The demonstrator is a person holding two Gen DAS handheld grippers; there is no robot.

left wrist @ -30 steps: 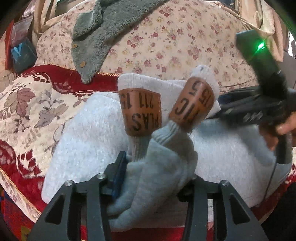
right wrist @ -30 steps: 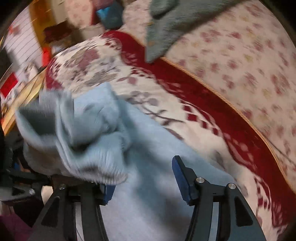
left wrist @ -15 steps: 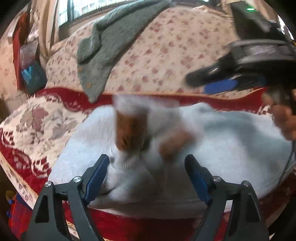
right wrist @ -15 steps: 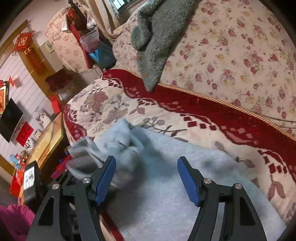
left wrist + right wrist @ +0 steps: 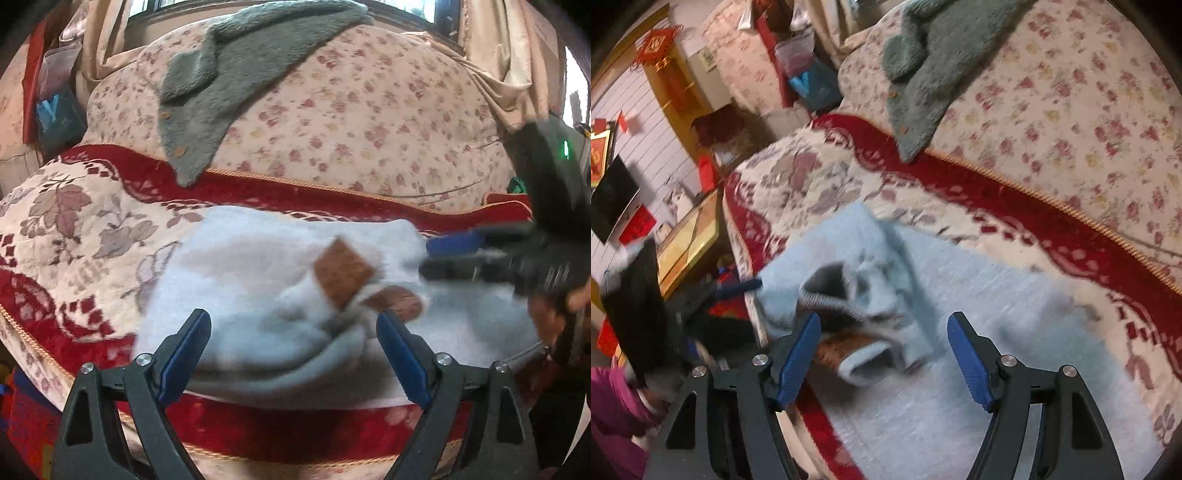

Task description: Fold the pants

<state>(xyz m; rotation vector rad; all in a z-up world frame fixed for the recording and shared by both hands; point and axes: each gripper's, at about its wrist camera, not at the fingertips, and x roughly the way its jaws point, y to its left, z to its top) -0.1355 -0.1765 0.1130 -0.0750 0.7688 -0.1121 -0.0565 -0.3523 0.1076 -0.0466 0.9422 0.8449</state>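
Pale grey fleece pants (image 5: 258, 280) lie part-folded on the red floral sofa cover (image 5: 74, 221), long axis sideways; both left gripper (image 5: 291, 354) and right gripper (image 5: 882, 354) hover wide, empty, cuffs dead ahead.

Home living room. You face a sofa (image 5: 332, 122) with a floral-print back and a red-bordered seat cover (image 5: 66, 229). A grey fleece garment (image 5: 236, 74) drapes over the sofa's top edge. Curtains (image 5: 509, 55) hang behind; you see a wall-mounted television (image 5: 611, 199) and red paper decorations (image 5: 657, 46) opposite.
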